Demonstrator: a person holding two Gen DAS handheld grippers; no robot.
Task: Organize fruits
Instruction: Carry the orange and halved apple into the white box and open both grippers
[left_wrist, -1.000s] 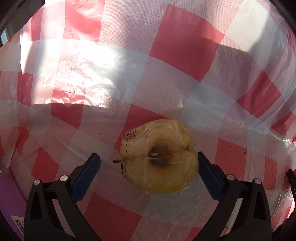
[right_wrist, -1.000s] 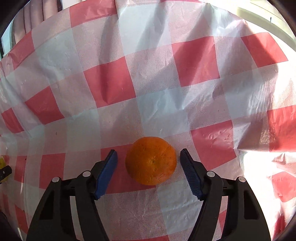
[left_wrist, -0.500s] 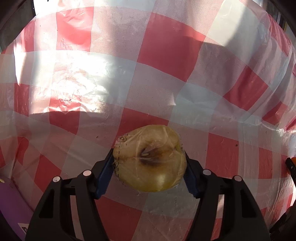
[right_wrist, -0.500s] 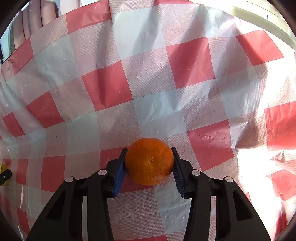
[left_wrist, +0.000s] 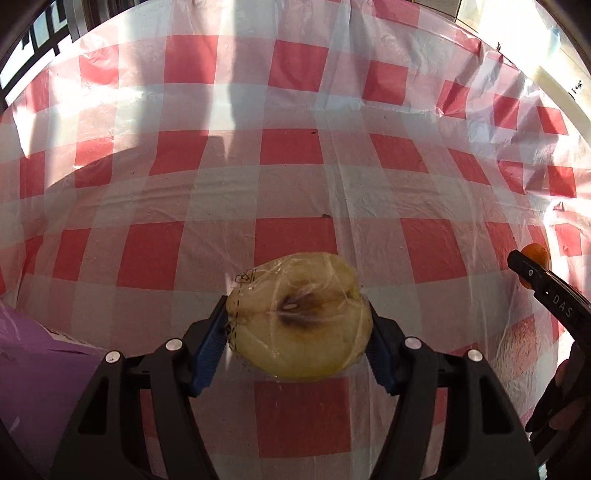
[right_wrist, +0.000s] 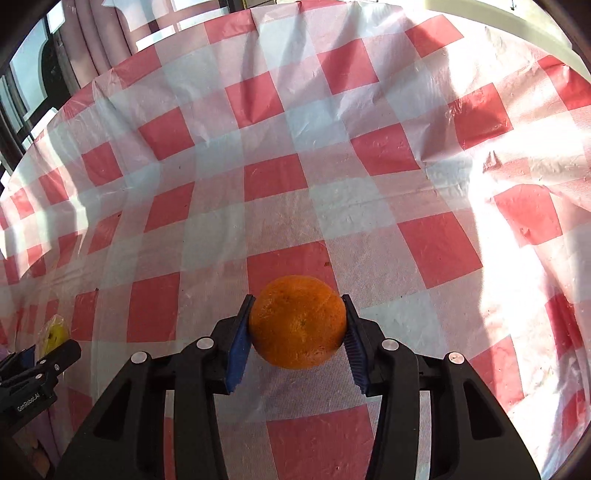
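Round table w/ crinkled red-and-white checked plastic tablecloth (left_wrist: 295, 192) covering top to the rim; purple plastic sheet (left_wrist: 40, 362) at near-left edge.

Counter covering (left_wrist: 295, 177): red-and-white check, glossy sheen, pale where sunlit. Wrapped fruit half (left_wrist: 299, 321): pale yellow flesh under clear film, dark brown staining at the core, a small black dashed printed mark on the film. Orange (right_wrist: 298, 326): uniform deep orange, finely pitted. Left claw (left_wrist: 295, 343) and right claw (right_wrist: 295, 343): black frames, blue pads, silver rivets. Purple sheet (left_wrist: 40, 365) at lower left.
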